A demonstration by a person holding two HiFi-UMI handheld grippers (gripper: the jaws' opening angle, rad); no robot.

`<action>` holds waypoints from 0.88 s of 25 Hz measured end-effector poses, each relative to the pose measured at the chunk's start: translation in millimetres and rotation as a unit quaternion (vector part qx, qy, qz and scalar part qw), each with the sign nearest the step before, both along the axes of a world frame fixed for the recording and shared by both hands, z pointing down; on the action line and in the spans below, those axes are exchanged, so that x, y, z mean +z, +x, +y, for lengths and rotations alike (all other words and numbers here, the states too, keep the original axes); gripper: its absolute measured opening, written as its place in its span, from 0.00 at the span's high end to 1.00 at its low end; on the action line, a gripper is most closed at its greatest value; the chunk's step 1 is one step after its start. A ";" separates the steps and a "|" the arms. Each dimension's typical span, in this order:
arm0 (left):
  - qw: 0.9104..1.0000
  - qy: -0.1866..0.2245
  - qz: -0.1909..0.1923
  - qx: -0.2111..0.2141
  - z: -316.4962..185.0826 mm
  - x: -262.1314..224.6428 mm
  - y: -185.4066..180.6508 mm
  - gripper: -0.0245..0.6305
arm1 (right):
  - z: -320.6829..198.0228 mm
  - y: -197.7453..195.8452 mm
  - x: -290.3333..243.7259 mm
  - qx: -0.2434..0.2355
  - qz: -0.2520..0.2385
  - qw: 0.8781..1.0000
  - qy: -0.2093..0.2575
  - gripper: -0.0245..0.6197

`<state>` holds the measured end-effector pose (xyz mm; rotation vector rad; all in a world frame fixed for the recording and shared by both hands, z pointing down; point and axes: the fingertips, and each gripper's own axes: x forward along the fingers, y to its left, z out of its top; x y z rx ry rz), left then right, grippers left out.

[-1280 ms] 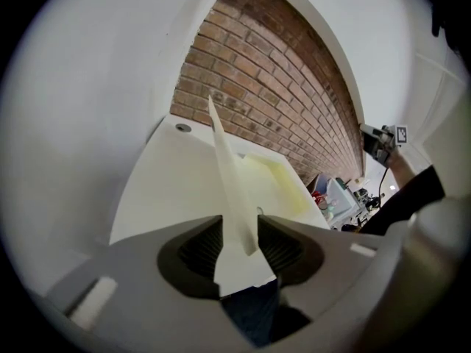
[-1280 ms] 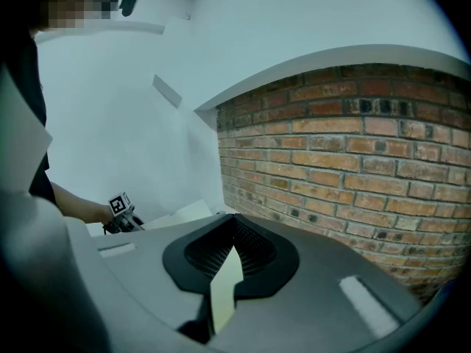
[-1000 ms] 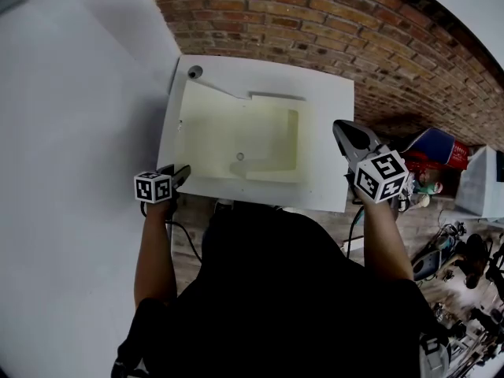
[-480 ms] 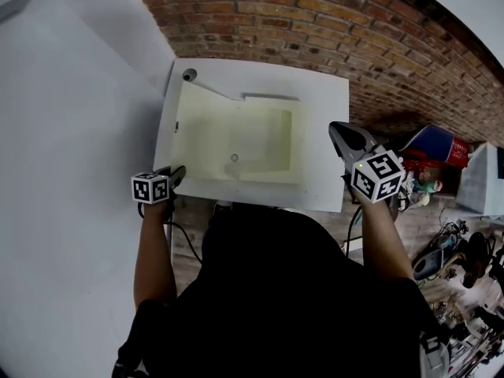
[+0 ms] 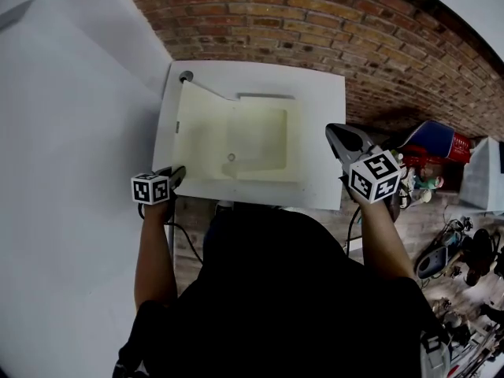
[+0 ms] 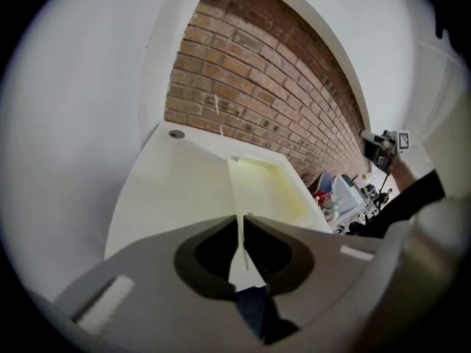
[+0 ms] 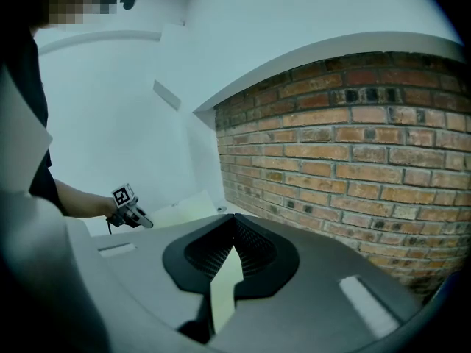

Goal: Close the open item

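Pinching door edge point(image 6: 241, 267), left gripper point(image 5: 178, 172) jaws just closing, its own view only, right gripper point(image 7: 234, 215) jaws together

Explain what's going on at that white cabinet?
A person holds two grippers at an open white cabinet by the brick wall. The left tongs have just been closing and now pinch the thin edge of its open panel. The right tongs are shut and empty beside the cabinet's right side. The panel is not closed yet.

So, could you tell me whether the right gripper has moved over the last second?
No, not noticeably: the right gripper still hangs over the box's right edge as before; only the camera has shifted.
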<state>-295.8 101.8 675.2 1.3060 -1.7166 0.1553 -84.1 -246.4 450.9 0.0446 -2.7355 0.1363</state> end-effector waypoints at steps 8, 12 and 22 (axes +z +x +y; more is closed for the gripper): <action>1.000 -0.010 -0.013 0.016 -10.6 -9.5 10.6 0.93 | -2.4 15.5 3.8 0.002 0.003 1.000 -0.003 0.95; 0.998 -0.023 -0.037 0.038 -21.0 -18.1 18.8 0.93 | -2.9 21.7 4.9 0.003 0.004 1.000 -0.004 0.95; 0.995 -0.011 -0.048 0.083 -55.9 -37.7 41.6 0.93 | -8.3 39.3 11.3 0.018 0.007 1.000 -0.009 0.95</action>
